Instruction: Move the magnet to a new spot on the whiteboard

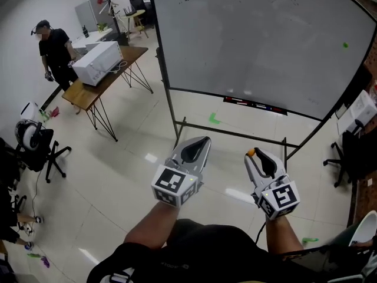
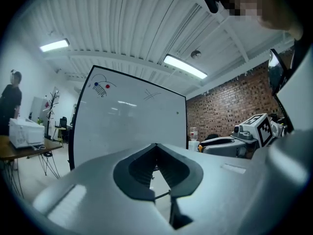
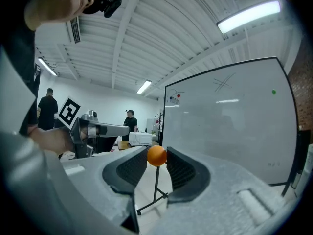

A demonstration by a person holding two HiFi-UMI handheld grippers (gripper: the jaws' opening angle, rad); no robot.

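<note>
Down at the bottom of the head view, two grippers are held out over the tiled floor (image 1: 118, 175). Left hand-held gripper (image 1: 201, 142): jaws closed together, nothing in them. Right hand-held gripper (image 1: 254, 155): clamped on a small orange magnet (image 1: 251, 152) at its tips, in the air and well short of the whiteboard (image 1: 265, 46). Whiteboard stands ahead on a black frame, with a green magnet (image 1: 345, 45) stuck near its right edge and crossed lines drawn near the top. Tray (image 1: 259, 105) along the board's lower edge carries a few dark and red pieces, too small to name. At left is a wooden desk (image 1: 85, 94) with a white box (image 1: 97, 63) on it. A person (image 1: 56, 52) in black stands beside the desk, and an office chair (image 1: 35, 152) is nearer. Left gripper view: jaw tips meet and the gap behind them is empty. Whiteboard is straight ahead, with a blue magnet (image 2: 96, 84) and a red magnet (image 2: 107, 86) at its top left by a scribble. Right hand-held gripper shows at right with the orange magnet at its tip, and a brick wall (image 2: 220, 111) is behind it. Right gripper view: orange magnet sits between the two jaw tips, pads closed on either side of it. Whiteboard fills the right half, green magnet high on its right side. Left hand-held gripper with its marker cube is at left. Further back the person stands by the desk and white box, and another person (image 3: 47, 106) is at far left.
</note>
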